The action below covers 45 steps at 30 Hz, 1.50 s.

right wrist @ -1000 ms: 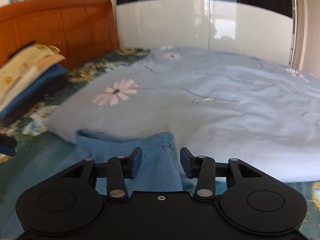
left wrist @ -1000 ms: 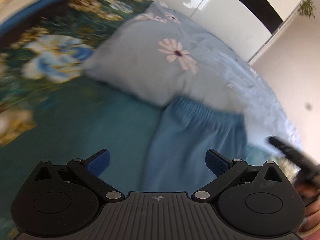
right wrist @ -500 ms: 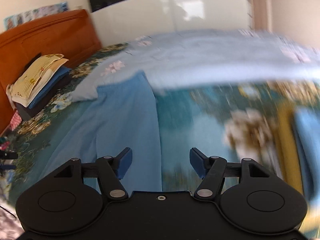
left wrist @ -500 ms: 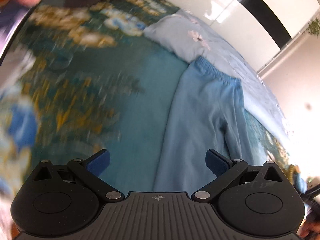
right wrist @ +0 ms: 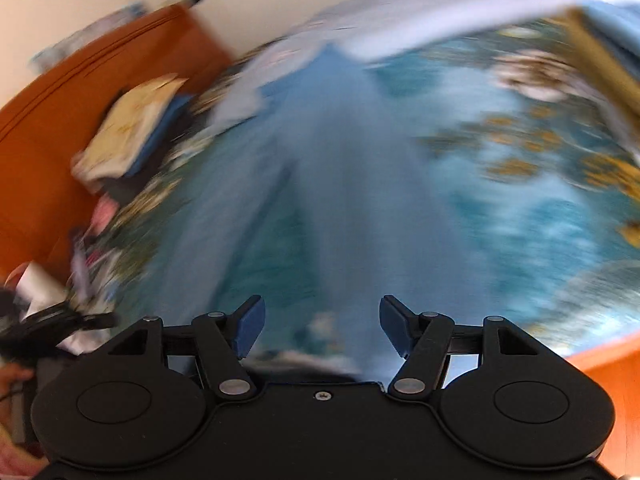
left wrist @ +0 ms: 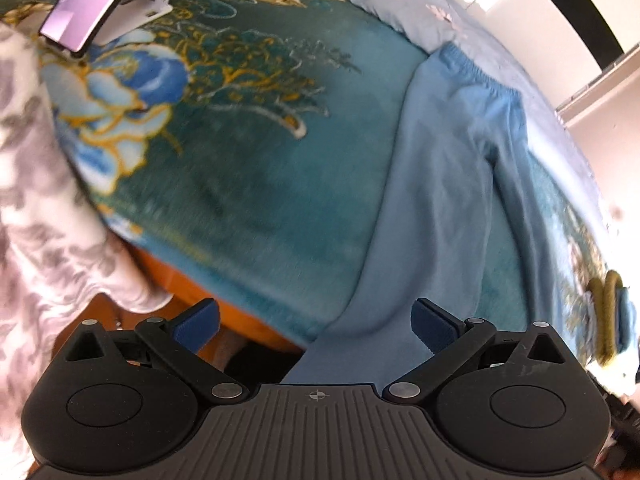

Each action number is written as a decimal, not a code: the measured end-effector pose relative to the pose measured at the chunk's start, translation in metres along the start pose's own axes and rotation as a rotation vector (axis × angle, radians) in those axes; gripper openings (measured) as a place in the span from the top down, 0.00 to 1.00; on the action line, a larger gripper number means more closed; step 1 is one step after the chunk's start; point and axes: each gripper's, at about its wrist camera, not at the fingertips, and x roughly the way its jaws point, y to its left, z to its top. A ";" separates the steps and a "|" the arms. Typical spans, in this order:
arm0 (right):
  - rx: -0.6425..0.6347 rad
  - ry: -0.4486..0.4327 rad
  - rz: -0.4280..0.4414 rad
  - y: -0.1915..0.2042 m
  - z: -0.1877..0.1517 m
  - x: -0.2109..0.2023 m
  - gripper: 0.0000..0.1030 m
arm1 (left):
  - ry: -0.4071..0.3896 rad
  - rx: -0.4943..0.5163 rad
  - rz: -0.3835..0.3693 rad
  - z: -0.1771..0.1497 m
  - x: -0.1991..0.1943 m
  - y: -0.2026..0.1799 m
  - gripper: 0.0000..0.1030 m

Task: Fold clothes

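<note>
**Both grippers pulled back to the near bed edge, trousers laid out long**

We see both tools now at the near end of the blue trousers (left wrist: 440, 184); a second ago they were up by the waistband at the far end, next to the pale floral quilt (left wrist: 416, 20). Half a second ago they were already retreating. We judge this means the far end is done with for now and the leg ends, hanging over the near bed edge, are the likely next grab for a lengthwise fold; we can't settle more than that

Left gripper (left wrist: 316, 326): jaws spread wide, nothing between them, one trouser leg runs just under the gap. Right gripper (right wrist: 322, 326): jaws also apart, a bit narrower, empty, hovering over the trousers (right wrist: 344, 184)

Trousers lie flat and unfolded on the teal floral bedspread (left wrist: 224, 168), waistband far, legs near, slightly splayed

Left view is sharp: elastic waistband, leg split, a phone on a stand (left wrist: 92, 4) far left, grey-patterned sleeve (left wrist: 36, 208) on the left. Right view is heavily motion-blurred but alone shows the orange headboard (right wrist: 72, 120) and a stack of folded cloth (right wrist: 132, 128) far left
</note>
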 end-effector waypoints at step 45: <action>0.666 0.240 0.578 0.027 0.004 0.094 0.94 | 0.124 -0.171 -0.500 -0.039 0.041 0.034 0.00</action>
